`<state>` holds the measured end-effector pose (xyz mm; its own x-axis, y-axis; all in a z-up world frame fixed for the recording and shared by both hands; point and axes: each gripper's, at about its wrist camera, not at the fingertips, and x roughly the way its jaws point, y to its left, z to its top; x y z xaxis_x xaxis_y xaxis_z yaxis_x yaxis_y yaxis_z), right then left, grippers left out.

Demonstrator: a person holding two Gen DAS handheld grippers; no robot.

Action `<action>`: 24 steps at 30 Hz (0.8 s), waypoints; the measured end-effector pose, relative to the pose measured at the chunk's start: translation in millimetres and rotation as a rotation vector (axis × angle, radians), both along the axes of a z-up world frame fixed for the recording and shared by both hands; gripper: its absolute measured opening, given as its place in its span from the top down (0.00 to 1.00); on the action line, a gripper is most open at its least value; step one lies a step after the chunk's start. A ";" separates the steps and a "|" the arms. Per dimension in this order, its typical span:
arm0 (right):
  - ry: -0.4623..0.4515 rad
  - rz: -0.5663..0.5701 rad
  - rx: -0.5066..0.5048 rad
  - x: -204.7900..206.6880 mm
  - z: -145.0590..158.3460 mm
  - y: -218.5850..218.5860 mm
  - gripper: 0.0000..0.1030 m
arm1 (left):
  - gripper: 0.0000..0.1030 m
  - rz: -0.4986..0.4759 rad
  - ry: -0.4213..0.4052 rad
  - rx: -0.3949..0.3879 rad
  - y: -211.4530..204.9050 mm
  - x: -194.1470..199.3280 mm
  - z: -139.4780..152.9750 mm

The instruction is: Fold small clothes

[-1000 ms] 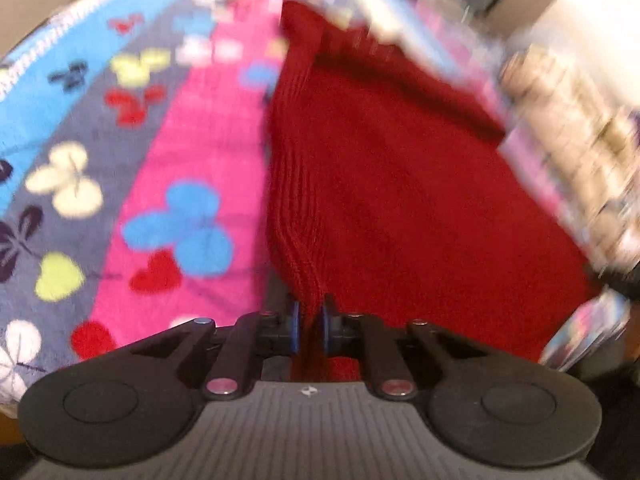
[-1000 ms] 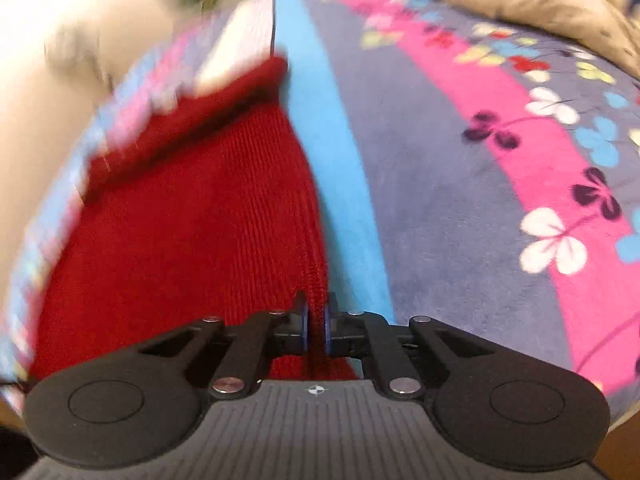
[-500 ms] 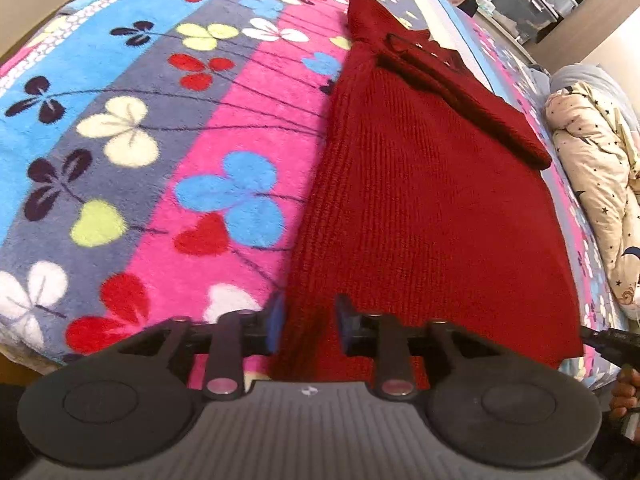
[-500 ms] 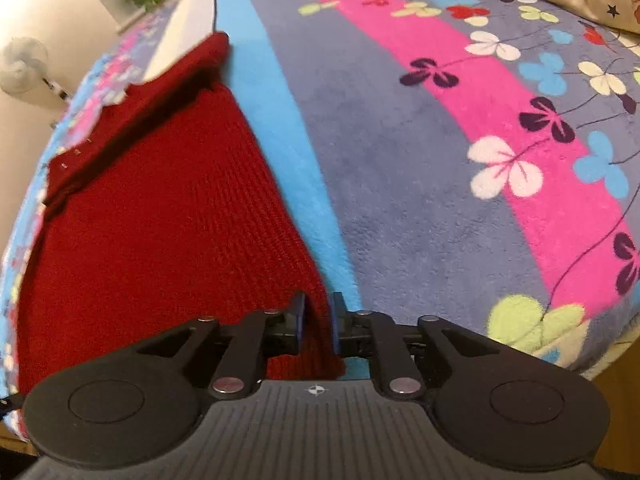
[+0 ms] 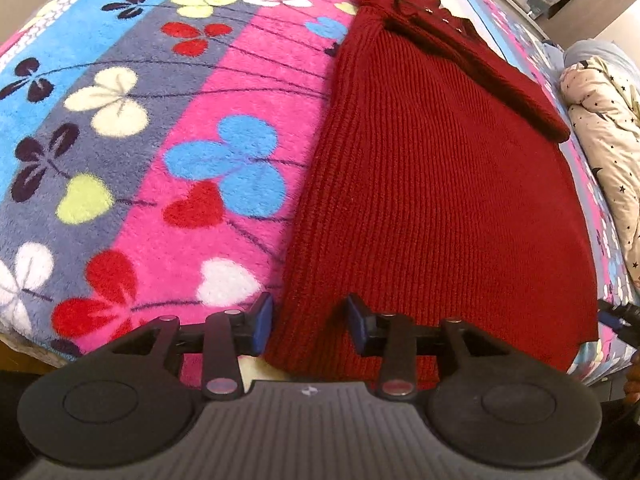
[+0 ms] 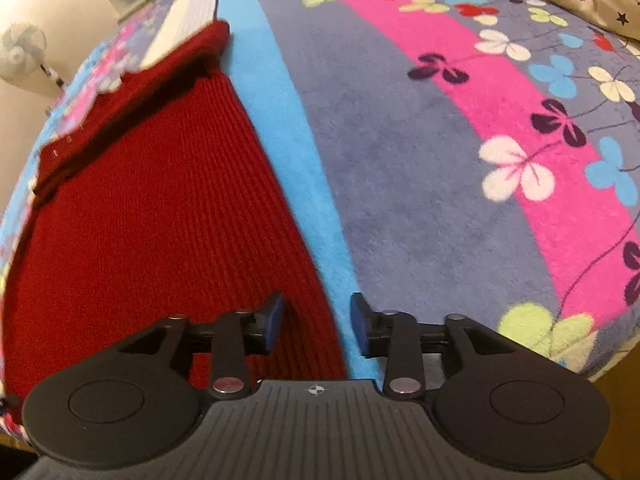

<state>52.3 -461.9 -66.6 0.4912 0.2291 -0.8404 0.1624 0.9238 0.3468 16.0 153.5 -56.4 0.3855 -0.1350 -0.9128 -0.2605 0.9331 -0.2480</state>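
Blue pads are seen on both tools, and on each the jaws are opening. On the left tool (image 5: 308, 322) the pads stand apart with the near left corner of the red knitted sweater (image 5: 432, 184) between them; the cloth is not pressed by either pad. On the right tool (image 6: 318, 322) the jaws are likewise spread, and the sweater's (image 6: 152, 216) near right edge lies between them, loose, with a strip of light blue bedcover showing beside it. The sweater is laid flat on the bed, near the bed's front edge, its ribbed body running away from the tools; a sleeve (image 5: 480, 60) is folded across its far end. Beneath it, the fleece blanket (image 5: 168, 128) is striped in pink, grey-blue and light blue and printed with clover and heart shapes. A beige quilt with stars (image 5: 608, 128) is bunched on the bed well beyond the sweater's right side. A white fan (image 6: 22, 50) is seen off the bed by the wall in the right wrist view.
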 end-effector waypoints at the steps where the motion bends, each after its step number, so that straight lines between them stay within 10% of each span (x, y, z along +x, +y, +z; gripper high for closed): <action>1: -0.014 0.000 0.011 0.7 0.8 -0.3 0.53 | 0.57 -0.001 0.002 0.002 0.2 0.6 -0.6; 11: 0.043 0.079 -0.038 7.2 -13.7 15.2 0.45 | 0.56 -0.023 0.008 0.037 -5.5 2.8 -4.0; 16: 0.022 0.149 -0.035 2.9 -11.2 26.7 0.88 | 0.68 -0.069 -0.011 0.054 -12.6 2.6 -2.4; 18: 0.006 0.152 -0.020 1.0 -8.0 26.7 0.92 | 0.86 -0.080 -0.031 0.040 -13.9 1.7 0.6; 24: -0.097 0.100 0.095 -6.0 12.0 11.9 0.93 | 0.89 -0.122 -0.188 -0.051 -16.9 -8.6 27.6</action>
<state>46.3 -450.0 -54.6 0.5396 0.3567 -0.7626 0.0333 0.8961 0.4426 7.4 136.6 -28.8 0.5259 -0.2352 -0.8174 -0.0916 0.9398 -0.3293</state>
